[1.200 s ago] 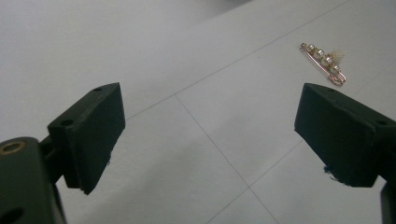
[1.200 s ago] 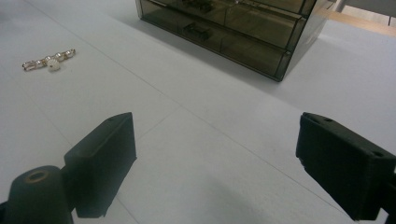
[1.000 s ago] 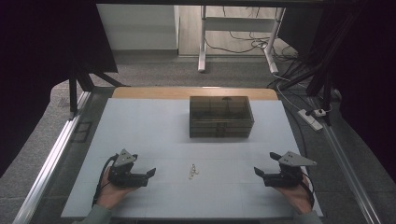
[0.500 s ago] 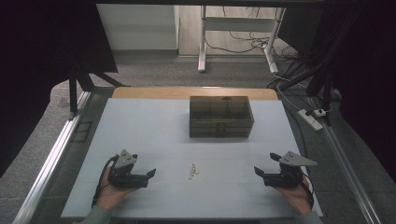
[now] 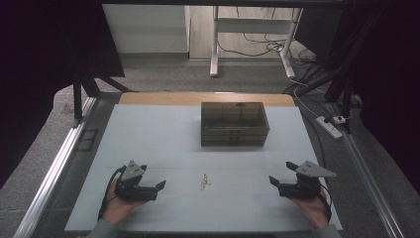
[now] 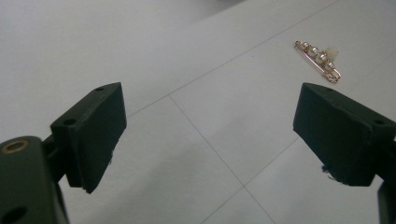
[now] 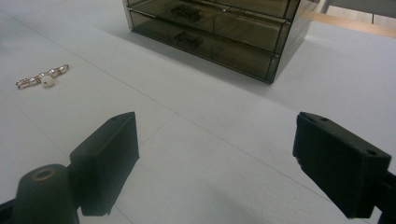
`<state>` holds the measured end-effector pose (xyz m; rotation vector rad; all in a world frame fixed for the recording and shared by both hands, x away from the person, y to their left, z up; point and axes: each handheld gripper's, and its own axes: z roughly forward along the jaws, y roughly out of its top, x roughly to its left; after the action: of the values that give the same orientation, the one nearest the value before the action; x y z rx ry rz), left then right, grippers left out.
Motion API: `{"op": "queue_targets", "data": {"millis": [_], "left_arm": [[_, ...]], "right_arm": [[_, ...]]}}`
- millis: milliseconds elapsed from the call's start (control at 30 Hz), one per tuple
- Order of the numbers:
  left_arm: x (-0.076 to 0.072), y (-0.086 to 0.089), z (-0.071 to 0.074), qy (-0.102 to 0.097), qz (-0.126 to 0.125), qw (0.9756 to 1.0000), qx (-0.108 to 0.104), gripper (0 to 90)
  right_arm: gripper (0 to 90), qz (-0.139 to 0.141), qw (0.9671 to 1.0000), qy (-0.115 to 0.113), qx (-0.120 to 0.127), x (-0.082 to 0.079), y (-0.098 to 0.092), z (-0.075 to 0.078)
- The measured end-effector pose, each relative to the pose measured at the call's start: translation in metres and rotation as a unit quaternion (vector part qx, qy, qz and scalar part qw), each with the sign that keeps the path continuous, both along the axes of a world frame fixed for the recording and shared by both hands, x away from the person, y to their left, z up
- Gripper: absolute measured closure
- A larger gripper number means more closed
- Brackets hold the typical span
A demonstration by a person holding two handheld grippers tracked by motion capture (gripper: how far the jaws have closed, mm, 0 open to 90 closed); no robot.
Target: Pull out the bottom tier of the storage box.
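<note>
Lying between both: pearl brooch (image 5: 204, 181) | left gripper (image 5: 159, 187) wide | right gripper (image 5: 274, 181) wide

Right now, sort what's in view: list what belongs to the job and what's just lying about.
Belongs to the job:
- pearl brooch, lying between both tools
- left tool, open
- right tool, open
- smoked drawer box, drawers closed

Just lying about:
- power strip beside the table
- cables on the floor

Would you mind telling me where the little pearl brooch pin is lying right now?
In the high view the pearl brooch pin lies flat on the white table, between the left gripper and right gripper, in front of the smoked drawer box.
</note>
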<state>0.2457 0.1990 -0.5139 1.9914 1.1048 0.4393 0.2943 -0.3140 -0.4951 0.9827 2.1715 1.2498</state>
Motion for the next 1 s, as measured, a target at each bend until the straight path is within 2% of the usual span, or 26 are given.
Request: {"op": "queue_targets", "data": {"millis": [167, 500, 700, 1000], "left_arm": [[0.000, 0.000, -0.001, -0.002, 0.005, 1.0000, 0.000, 11.5], [0.000, -0.002, -0.002, 0.000, -0.002, 1.0000, 0.002, 11.6], [0.000, -0.002, -0.002, 0.002, 0.001, 1.0000, -0.001, 11.8], [0.000, -0.002, -0.001, -0.001, 0.000, 1.0000, -0.002, 11.9]], "right_arm": [[13.8, 0.000, 1.0000, -0.005, -0.002, -0.002, 0.004, 0.001], [13.7, 0.006, 1.0000, -0.006, -0.004, -0.003, 0.013, 0.000], [13.6, 0.012, 0.9999, -0.012, 0.002, -0.007, 0.023, 0.002], [13.6, 0.023, 0.9997, -0.005, -0.003, -0.009, 0.031, -0.001]]}}
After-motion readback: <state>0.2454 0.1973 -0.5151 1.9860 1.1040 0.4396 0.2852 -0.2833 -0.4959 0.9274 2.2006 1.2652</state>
